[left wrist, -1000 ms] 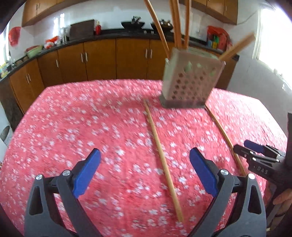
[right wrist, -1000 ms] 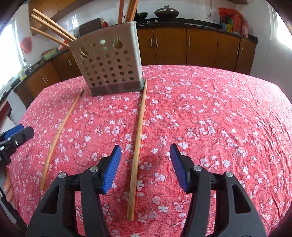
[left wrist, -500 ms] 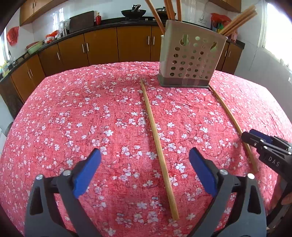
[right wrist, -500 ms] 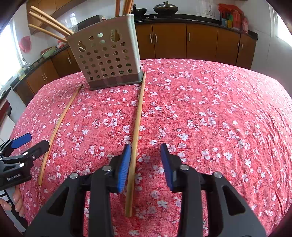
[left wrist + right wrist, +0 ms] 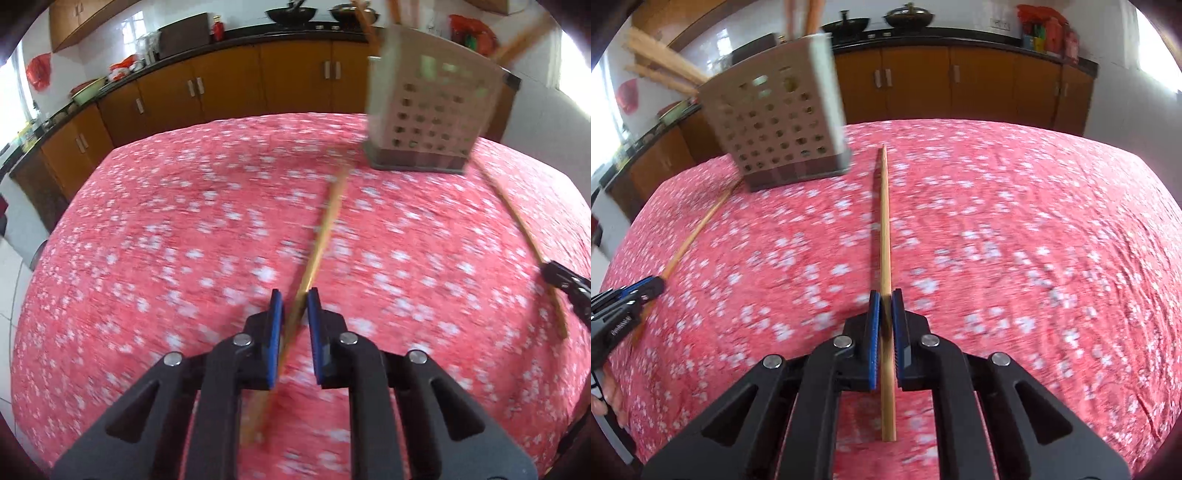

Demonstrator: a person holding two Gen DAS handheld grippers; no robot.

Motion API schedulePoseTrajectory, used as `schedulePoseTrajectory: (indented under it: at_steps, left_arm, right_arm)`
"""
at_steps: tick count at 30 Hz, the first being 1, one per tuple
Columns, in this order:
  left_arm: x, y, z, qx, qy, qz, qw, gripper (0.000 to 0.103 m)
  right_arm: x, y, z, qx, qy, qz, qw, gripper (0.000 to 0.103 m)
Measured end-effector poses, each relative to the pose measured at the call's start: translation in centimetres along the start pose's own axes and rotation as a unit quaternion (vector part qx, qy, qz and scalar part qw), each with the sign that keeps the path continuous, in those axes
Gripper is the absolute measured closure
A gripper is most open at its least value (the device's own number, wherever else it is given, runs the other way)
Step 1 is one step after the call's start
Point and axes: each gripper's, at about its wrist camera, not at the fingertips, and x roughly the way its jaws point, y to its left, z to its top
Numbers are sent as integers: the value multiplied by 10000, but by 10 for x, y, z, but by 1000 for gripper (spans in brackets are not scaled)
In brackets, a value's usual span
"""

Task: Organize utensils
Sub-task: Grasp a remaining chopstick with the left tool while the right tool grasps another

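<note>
Right wrist view: right gripper (image 5: 885,295) clamped on chopstick (image 5: 885,221), near its lower end, beside perforated holder (image 5: 775,125). Left gripper (image 5: 295,295) narrowed around second chopstick (image 5: 325,225), grip uncertain. Light, stiff, slippery; likely to pivot.

A red cloth with white flowers (image 5: 184,240) covers the surface to its edges. Beyond its far edge run brown cabinets (image 5: 979,79) under a dark counter (image 5: 258,35) bearing two dark pans (image 5: 908,16), with red bags (image 5: 471,29) at the counter's right end
</note>
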Motion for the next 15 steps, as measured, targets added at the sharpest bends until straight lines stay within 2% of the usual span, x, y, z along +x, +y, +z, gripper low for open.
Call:
schedulePoseTrajectory:
  at_steps: [5,9,15]
  left_arm:
    - [8,30,9,-260,9,73,9996,85]
    - [9,40,10,-315,-22,-148,9994,85]
    - [4,31,3,-223,-58,-505,9985,85]
  right_arm:
    - [1,-22,10,115,-102,-255,9996,96]
    - [5,-30,15,117,-105,-318,9994,96]
    - [9,-35,17,205,-41,-239,9995,96]
